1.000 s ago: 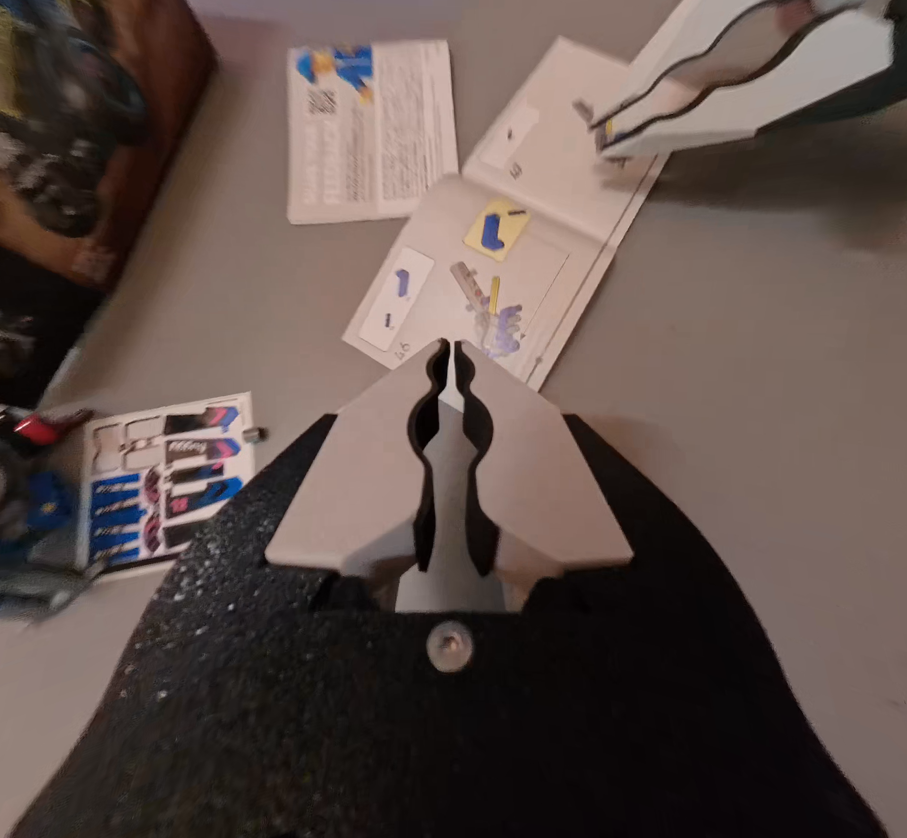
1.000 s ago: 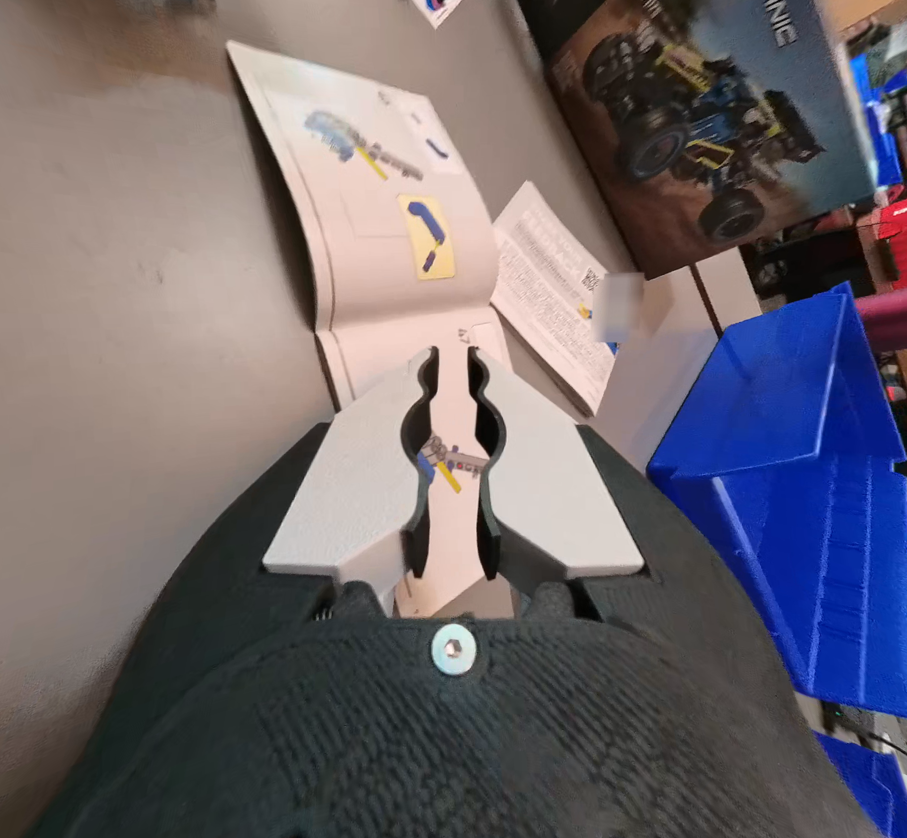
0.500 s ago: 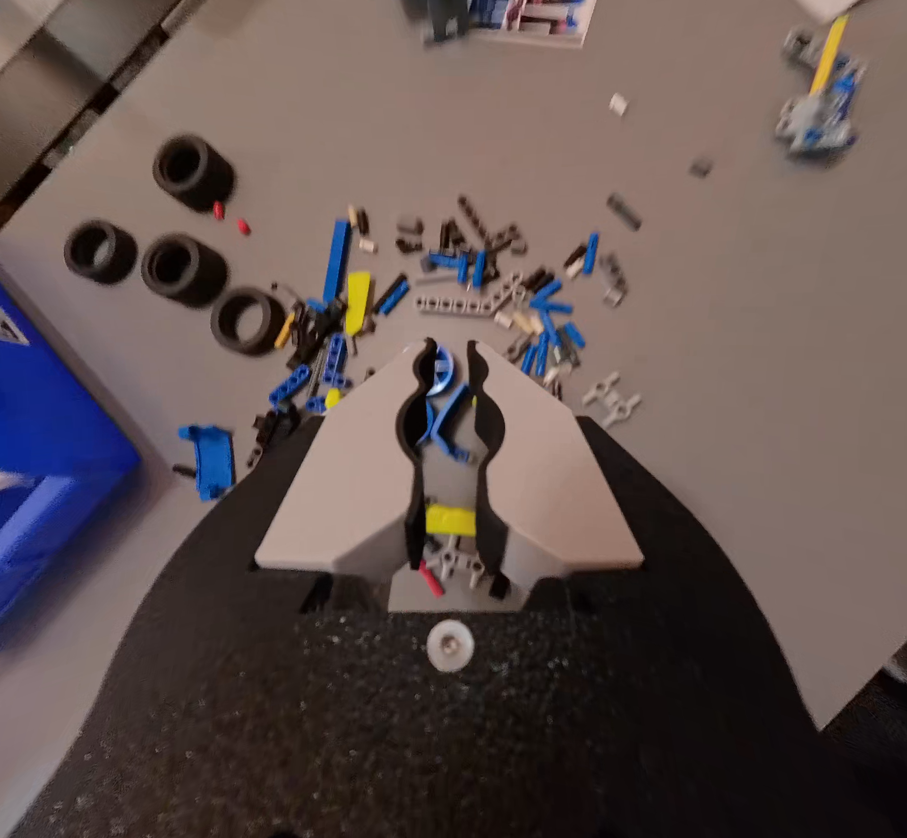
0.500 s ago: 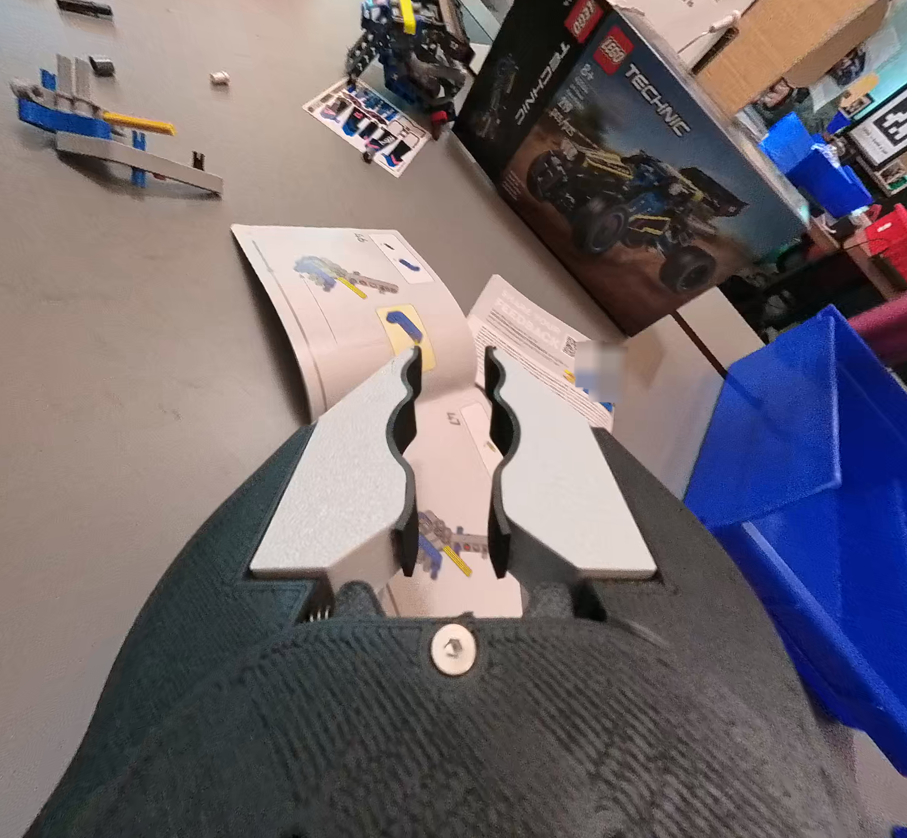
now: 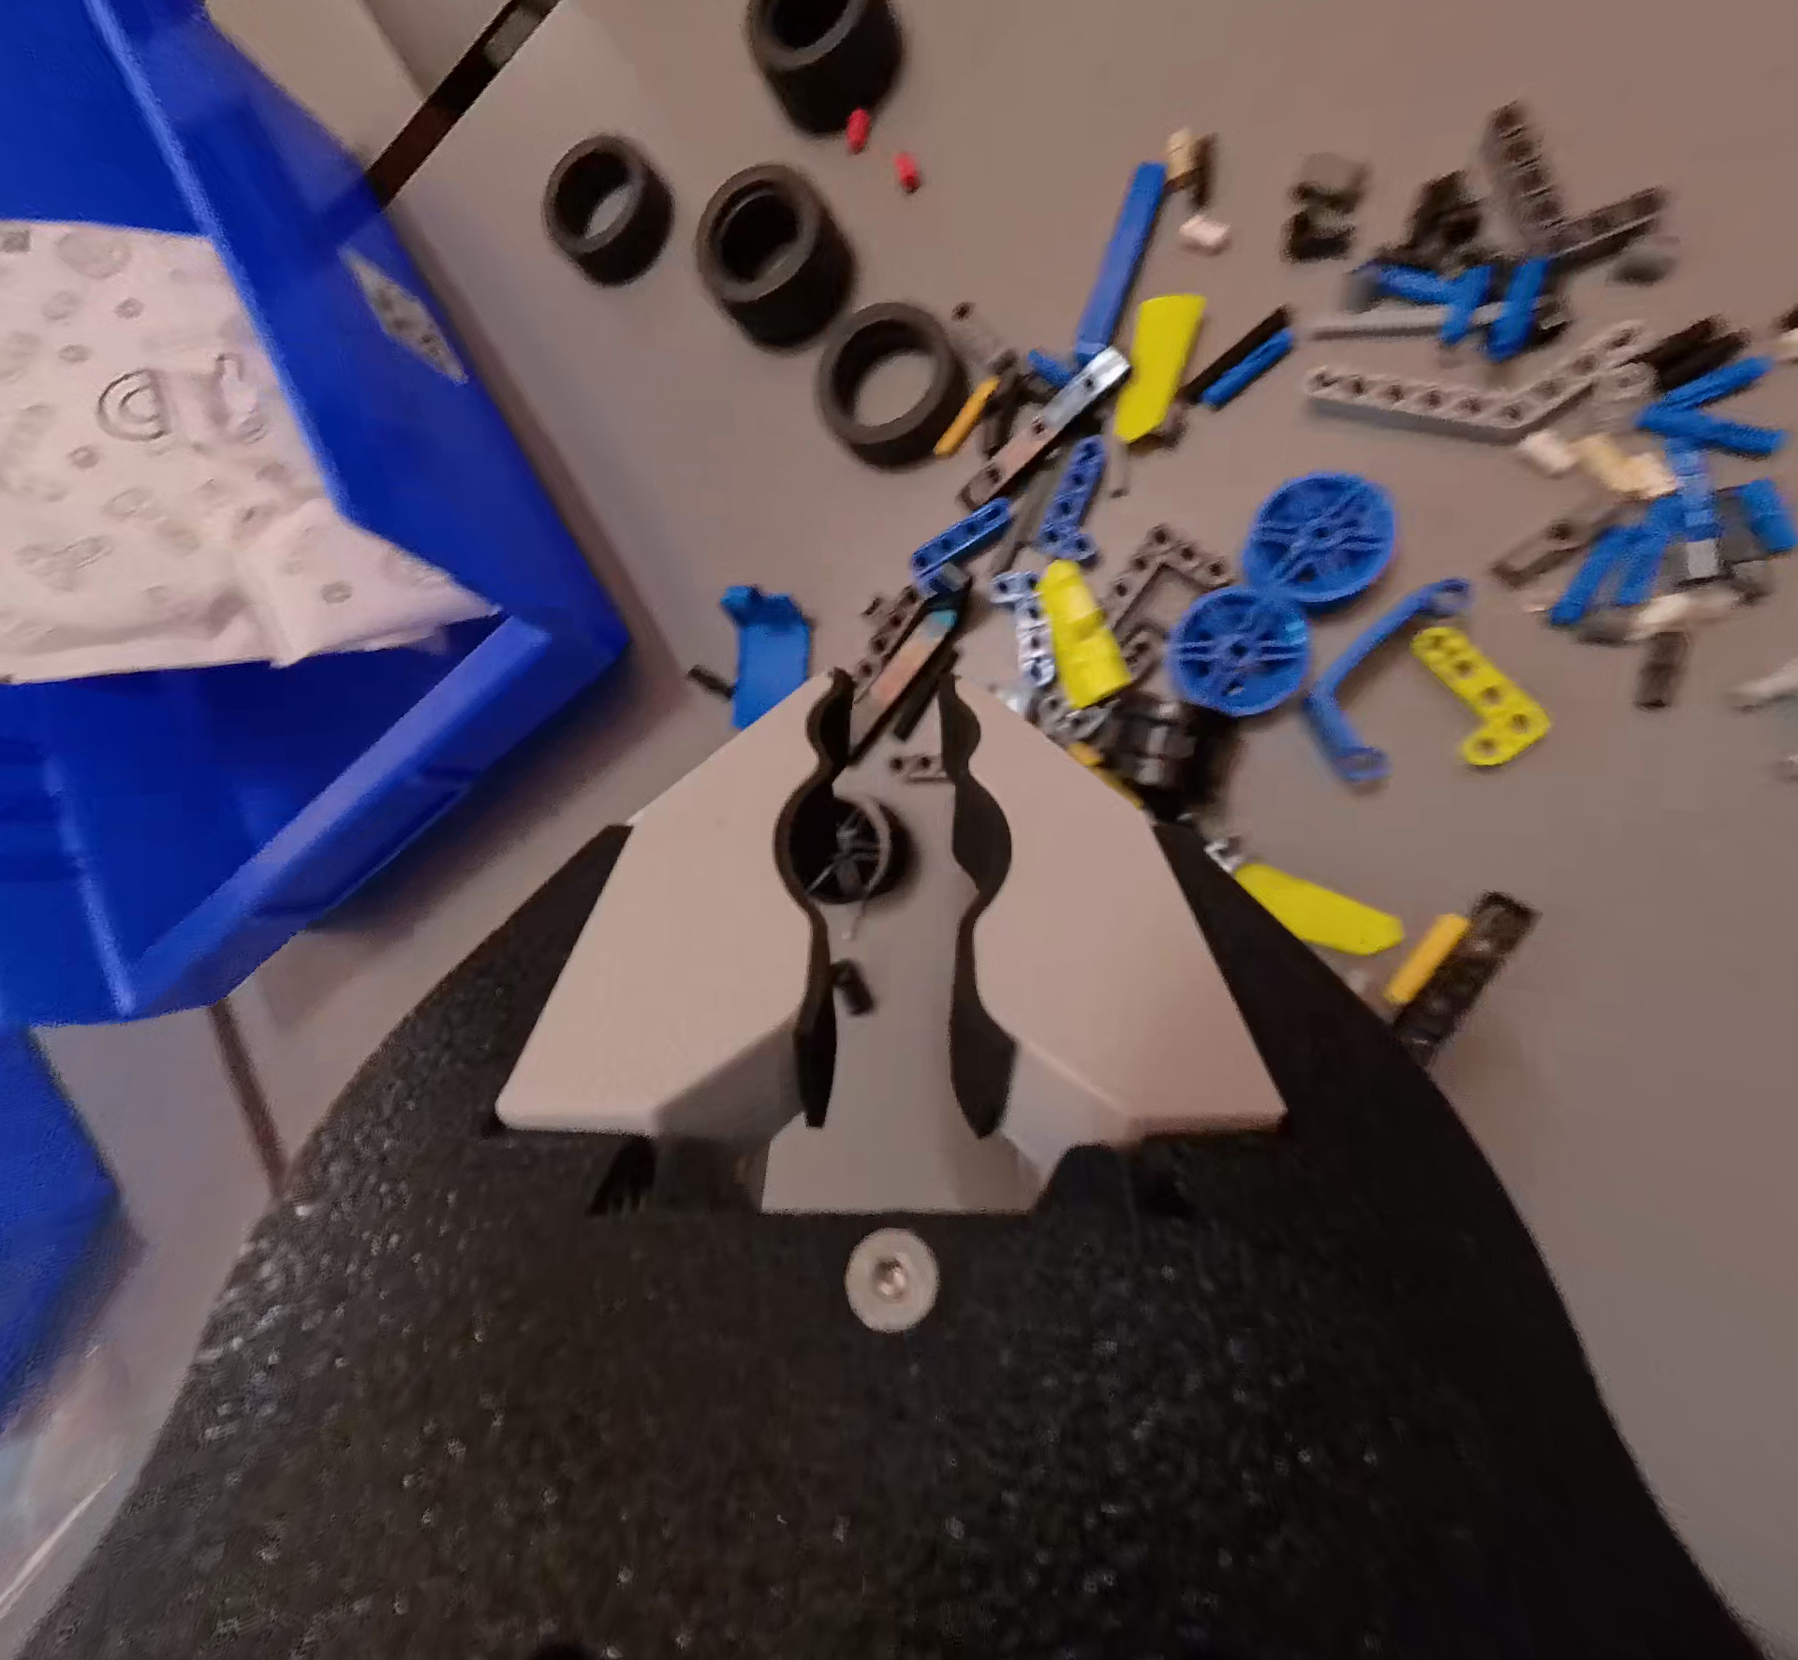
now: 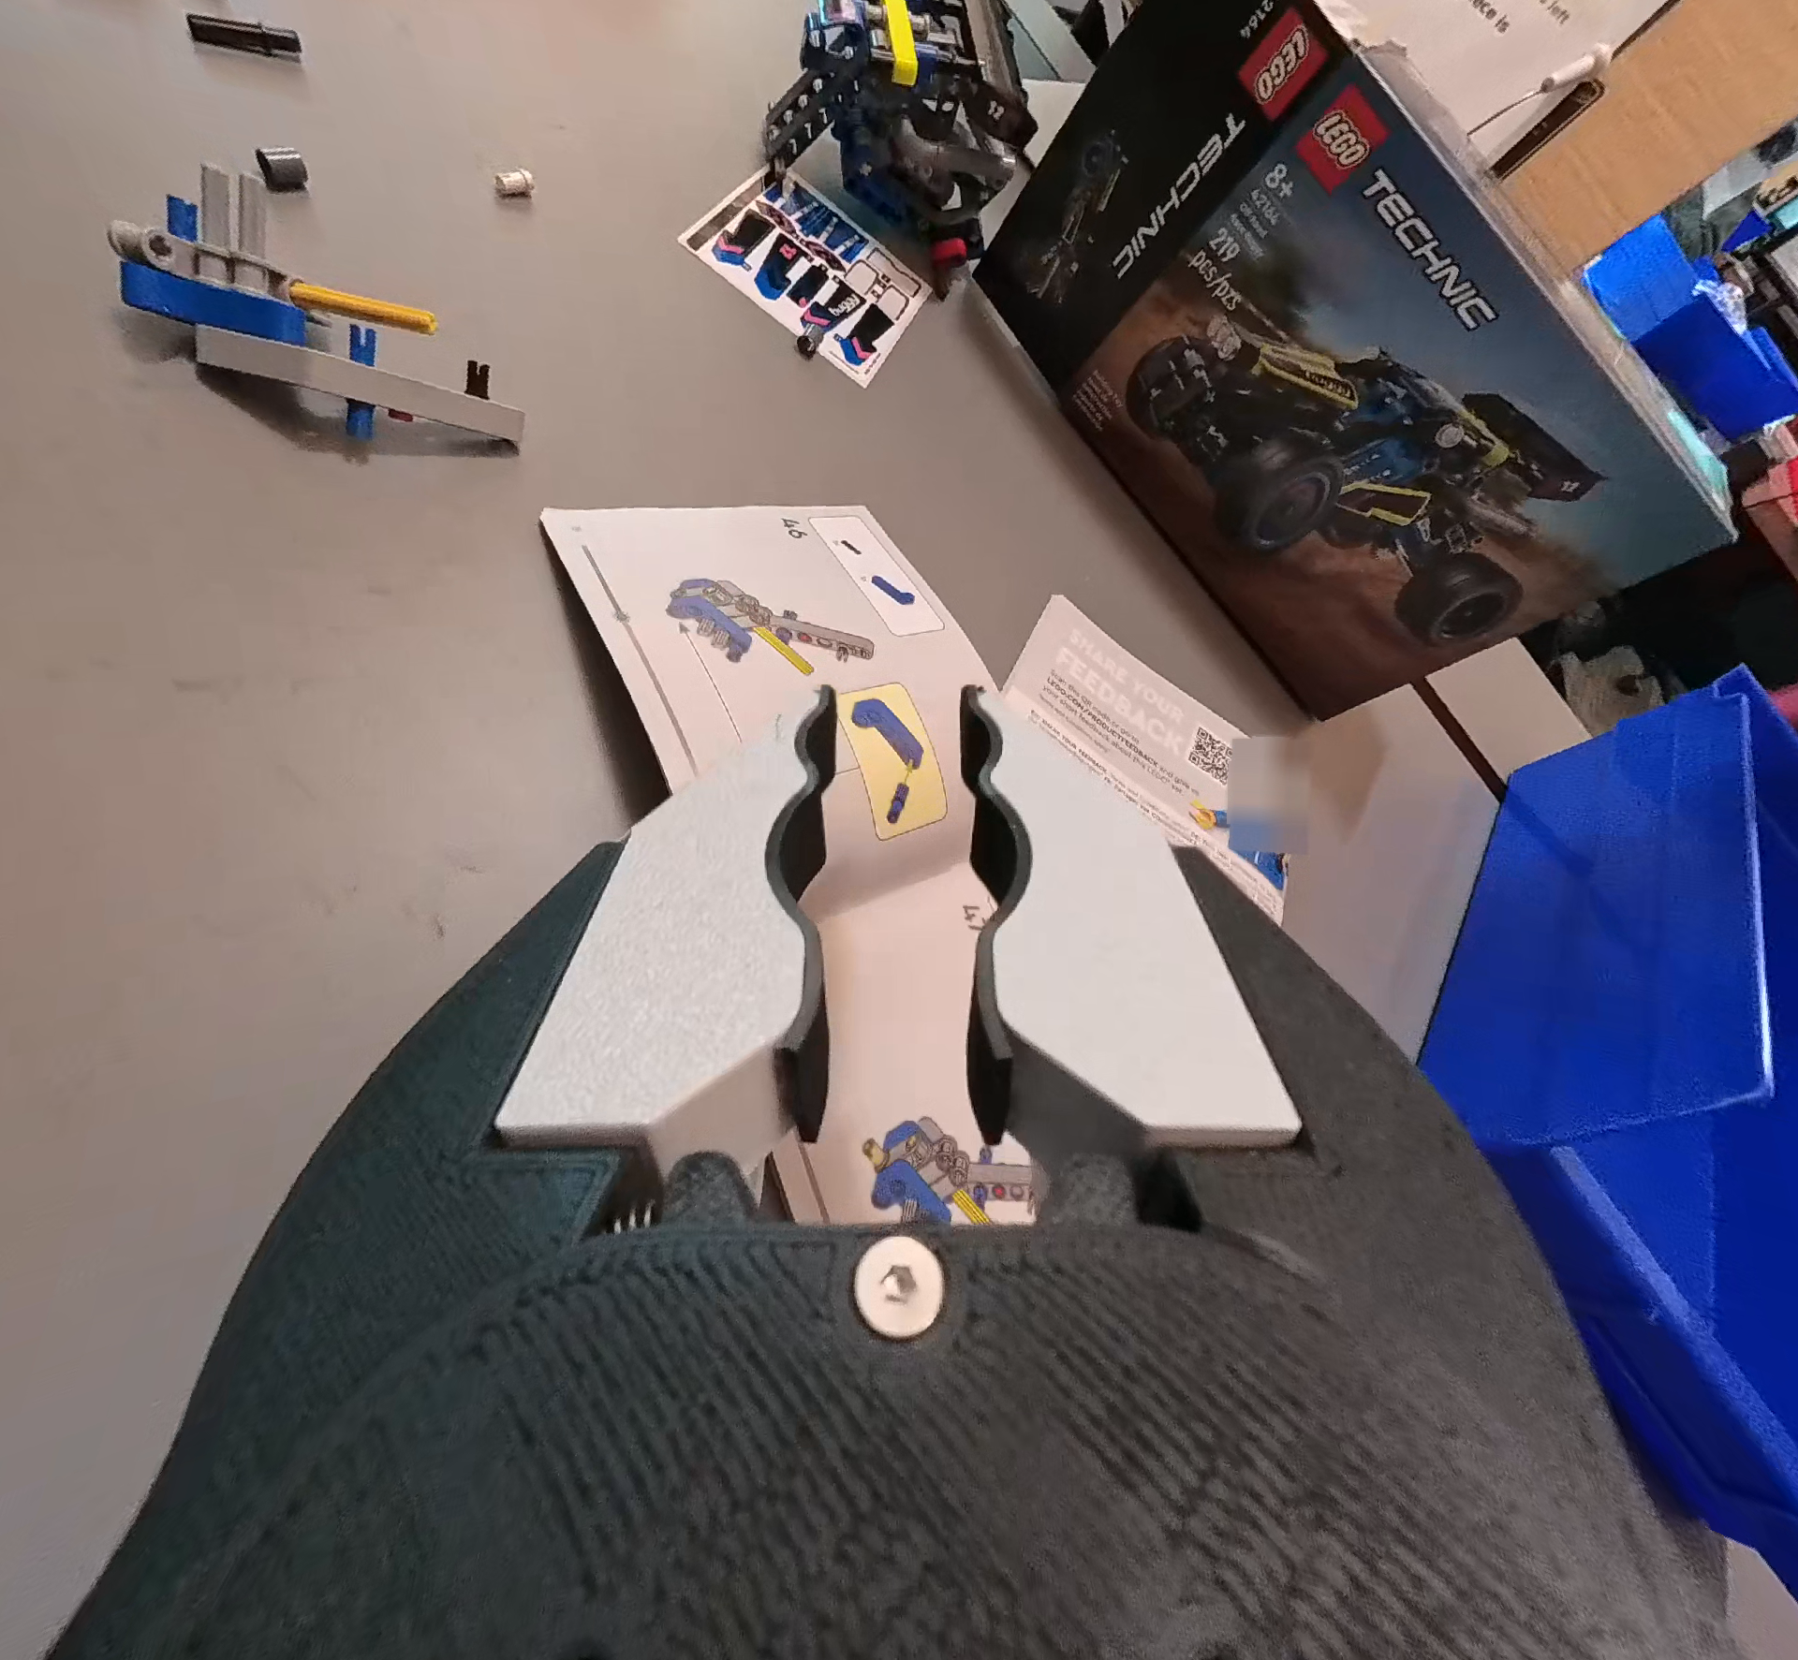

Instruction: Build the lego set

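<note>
In the left wrist view my left gripper (image 5: 890, 689) is open and empty, hovering over the near edge of a pile of loose blue, black, yellow and grey lego pieces (image 5: 1382, 465). Two blue wheel hubs (image 5: 1240, 650) lie right of the fingertips. A black wheel (image 5: 856, 845) shows between the fingers. In the right wrist view my right gripper (image 6: 895, 704) is open and empty above the open instruction booklet (image 6: 739, 602). A small grey, blue and yellow sub-assembly (image 6: 282, 320) lies far left. A larger partly built model (image 6: 905, 96) stands at the back.
Several black tyres (image 5: 778, 251) lie beyond the pile. A blue bin (image 5: 243, 485) holding a white paper bag stands at the left. In the right wrist view the set's box (image 6: 1362, 329), a sticker sheet (image 6: 808, 271), a leaflet (image 6: 1138, 738) and a blue bin (image 6: 1635, 981) are at the right. My right fingertips sit around 50 centimeters from my left ones.
My left gripper swung from the booklet to the piece pile, then left and closer toward the tyres and blue bin. My right gripper opened wider and drew back from the booklet.
</note>
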Demonstrator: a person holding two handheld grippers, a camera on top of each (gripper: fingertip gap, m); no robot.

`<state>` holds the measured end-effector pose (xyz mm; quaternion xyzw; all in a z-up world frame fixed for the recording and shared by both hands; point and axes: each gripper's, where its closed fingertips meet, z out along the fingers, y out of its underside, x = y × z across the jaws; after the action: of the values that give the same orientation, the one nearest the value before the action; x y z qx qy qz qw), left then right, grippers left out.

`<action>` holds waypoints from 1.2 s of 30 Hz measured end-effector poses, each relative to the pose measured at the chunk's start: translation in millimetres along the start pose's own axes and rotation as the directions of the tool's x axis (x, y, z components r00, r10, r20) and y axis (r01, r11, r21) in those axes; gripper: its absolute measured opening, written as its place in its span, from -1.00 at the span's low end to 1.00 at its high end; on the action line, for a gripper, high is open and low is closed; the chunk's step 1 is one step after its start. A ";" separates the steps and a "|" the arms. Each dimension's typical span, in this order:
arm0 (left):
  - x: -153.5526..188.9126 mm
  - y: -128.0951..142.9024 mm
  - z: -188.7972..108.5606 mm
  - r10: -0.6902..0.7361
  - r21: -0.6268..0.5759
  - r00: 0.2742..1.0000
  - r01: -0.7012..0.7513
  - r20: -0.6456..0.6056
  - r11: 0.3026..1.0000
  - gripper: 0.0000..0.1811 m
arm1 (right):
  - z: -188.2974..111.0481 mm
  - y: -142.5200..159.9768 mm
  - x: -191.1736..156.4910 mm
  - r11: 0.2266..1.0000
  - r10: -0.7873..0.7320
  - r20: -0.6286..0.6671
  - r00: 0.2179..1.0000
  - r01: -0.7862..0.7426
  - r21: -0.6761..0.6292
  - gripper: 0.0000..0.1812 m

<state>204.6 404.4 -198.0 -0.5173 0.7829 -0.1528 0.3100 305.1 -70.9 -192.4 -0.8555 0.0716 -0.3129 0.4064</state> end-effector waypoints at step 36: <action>61.7 -82.4 0.2 0.230 0.124 0.951 -0.208 -0.207 0.970 -0.95 | -13.6 30.2 22.1 0.996 0.026 -0.048 0.999 -0.030 -0.090 -0.68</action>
<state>246.8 314.1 -172.2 -0.3909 0.8562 -0.2130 0.2623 318.6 -108.0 -197.8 -0.8644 0.1070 -0.3236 0.3697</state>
